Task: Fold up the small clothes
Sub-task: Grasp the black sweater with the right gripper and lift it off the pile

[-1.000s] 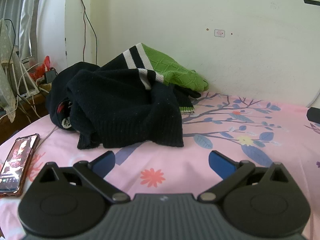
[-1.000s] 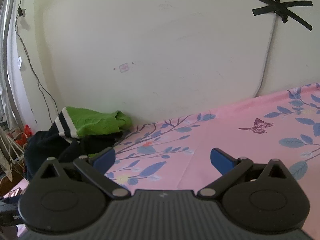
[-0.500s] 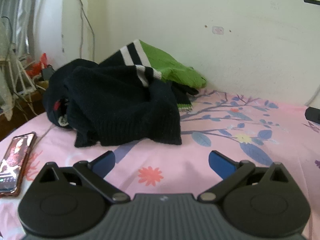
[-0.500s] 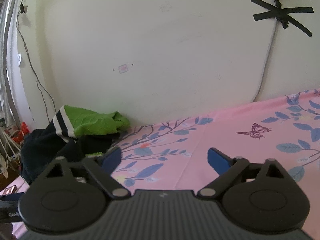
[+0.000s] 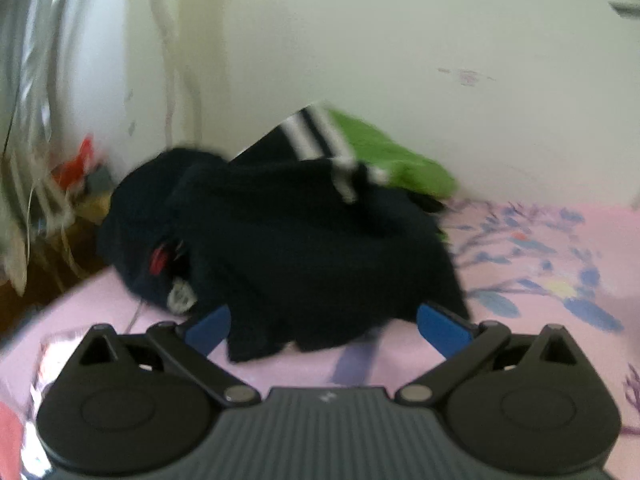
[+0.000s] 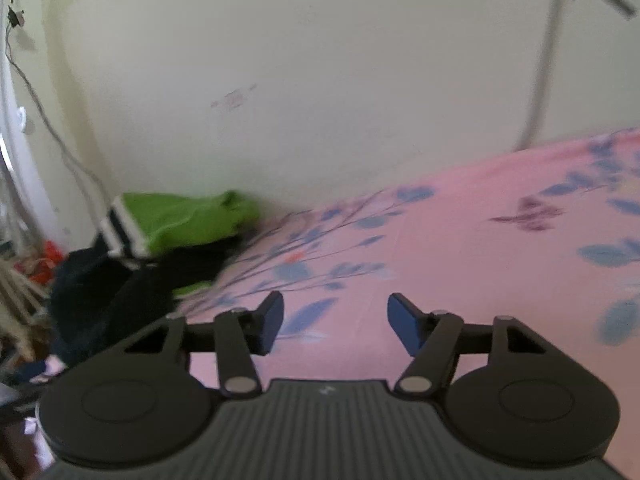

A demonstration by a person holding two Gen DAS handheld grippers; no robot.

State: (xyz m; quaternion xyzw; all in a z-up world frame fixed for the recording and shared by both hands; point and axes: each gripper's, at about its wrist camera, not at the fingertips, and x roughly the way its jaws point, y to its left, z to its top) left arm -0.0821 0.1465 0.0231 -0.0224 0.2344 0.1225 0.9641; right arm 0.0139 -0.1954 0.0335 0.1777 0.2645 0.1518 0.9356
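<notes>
Just ahead, dark sweater (image 5: 312, 248) lies between spread left jaws, ungripped; right jaws closing on nothing

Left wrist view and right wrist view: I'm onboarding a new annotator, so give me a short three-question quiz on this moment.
1. True or false: the left gripper has its fingers clamped on the dark knit sweater.
2. What lies at the back of the pile, against the wall? A) green knit garment B) white towel C) red pillow
3. Fill in: nothing but the ______ bedsheet shows between the right gripper's closing fingers.

Key: 1 false, the fingers stand apart at the sweater's near edge; 2 A, the green knit garment; 3 pink floral.
</notes>
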